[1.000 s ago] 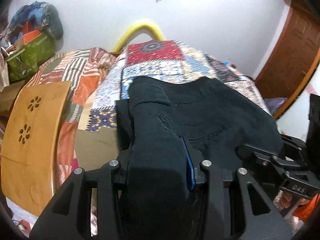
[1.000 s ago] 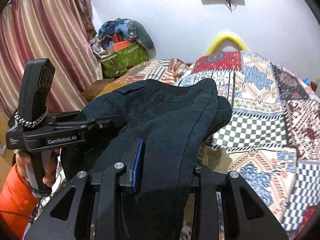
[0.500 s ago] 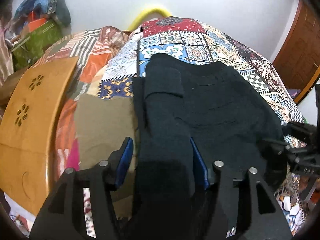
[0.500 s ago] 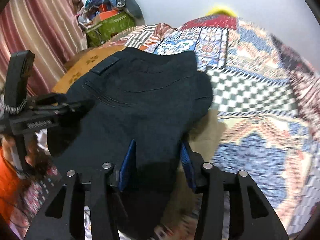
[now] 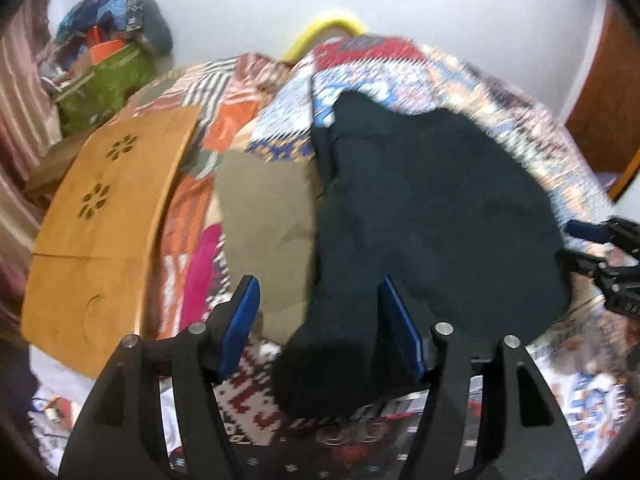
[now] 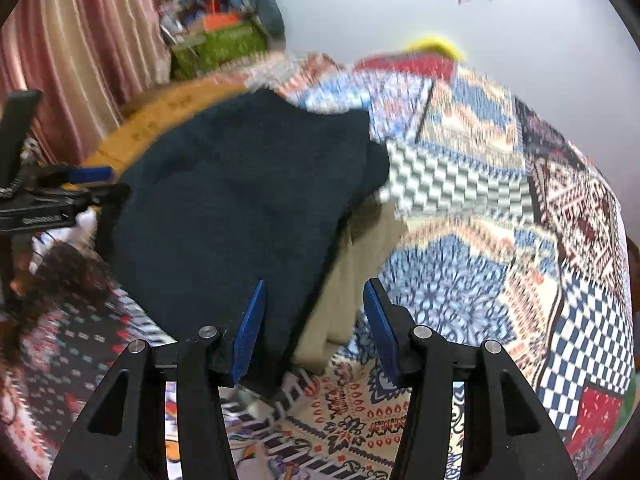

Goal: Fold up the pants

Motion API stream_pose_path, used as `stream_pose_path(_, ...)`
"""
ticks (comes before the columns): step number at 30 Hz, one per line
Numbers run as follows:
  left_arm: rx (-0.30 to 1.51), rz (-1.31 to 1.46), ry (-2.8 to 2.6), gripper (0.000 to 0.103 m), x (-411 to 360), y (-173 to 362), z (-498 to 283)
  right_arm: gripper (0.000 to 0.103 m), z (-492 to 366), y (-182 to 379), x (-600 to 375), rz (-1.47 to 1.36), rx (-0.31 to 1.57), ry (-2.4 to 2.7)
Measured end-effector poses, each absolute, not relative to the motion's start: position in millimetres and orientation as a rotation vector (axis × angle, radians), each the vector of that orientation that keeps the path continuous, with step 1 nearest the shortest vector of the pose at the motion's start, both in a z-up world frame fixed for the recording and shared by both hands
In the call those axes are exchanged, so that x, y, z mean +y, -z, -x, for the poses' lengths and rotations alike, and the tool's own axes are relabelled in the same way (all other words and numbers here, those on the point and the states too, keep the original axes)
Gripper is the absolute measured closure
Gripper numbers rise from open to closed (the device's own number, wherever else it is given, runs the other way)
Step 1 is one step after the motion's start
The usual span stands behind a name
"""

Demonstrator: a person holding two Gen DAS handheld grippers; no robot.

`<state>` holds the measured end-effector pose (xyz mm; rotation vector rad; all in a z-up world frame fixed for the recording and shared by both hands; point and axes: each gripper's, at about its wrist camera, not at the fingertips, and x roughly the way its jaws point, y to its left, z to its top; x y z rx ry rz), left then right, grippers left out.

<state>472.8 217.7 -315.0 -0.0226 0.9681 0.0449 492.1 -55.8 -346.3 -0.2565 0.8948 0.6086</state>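
The dark navy pants (image 5: 432, 216) lie folded in a broad pad on the patchwork quilt (image 5: 400, 64), partly over a khaki cloth (image 5: 264, 220). My left gripper (image 5: 318, 284) has its jaws opening; a fold of the pants lies loose between the blue pads, apart from the left pad. In the right wrist view the pants (image 6: 240, 208) fill the left centre. My right gripper (image 6: 316, 284) also has its jaws opening, over the pants' edge and the khaki cloth (image 6: 360, 264), with neither pad pressing. Each gripper shows in the other's view: the left gripper (image 6: 60, 196) and the right gripper (image 5: 600, 248).
A curved wooden board (image 5: 100, 216) lies left of the pants. A green bag (image 5: 104, 84) piled with clothes stands at the back left by a striped curtain (image 6: 72, 40). The quilt (image 6: 480, 160) spreads to the right. A brown door (image 5: 608, 100) is at far right.
Both grippers have sunk toward the bed and opened, letting go of the pants. The pants, earlier bunched and lifted in both grips, now lie spread on the quilt.
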Motion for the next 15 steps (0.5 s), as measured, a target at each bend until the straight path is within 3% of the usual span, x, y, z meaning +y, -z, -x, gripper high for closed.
stream_pose_path(7, 0.995, 0.198, -0.095, 0.037, 247.6, 329.1, -468.1, 0.054, -507.8, 355.7, -76.9, 0.097, 0.985, -0.604)
stream_pose_path(15, 0.846, 0.212, -0.080, 0.038, 231.0, 253.0, -414.3, 0.054, -453.3, 273.6, -100.3, 0.072, 0.795, -0.618)
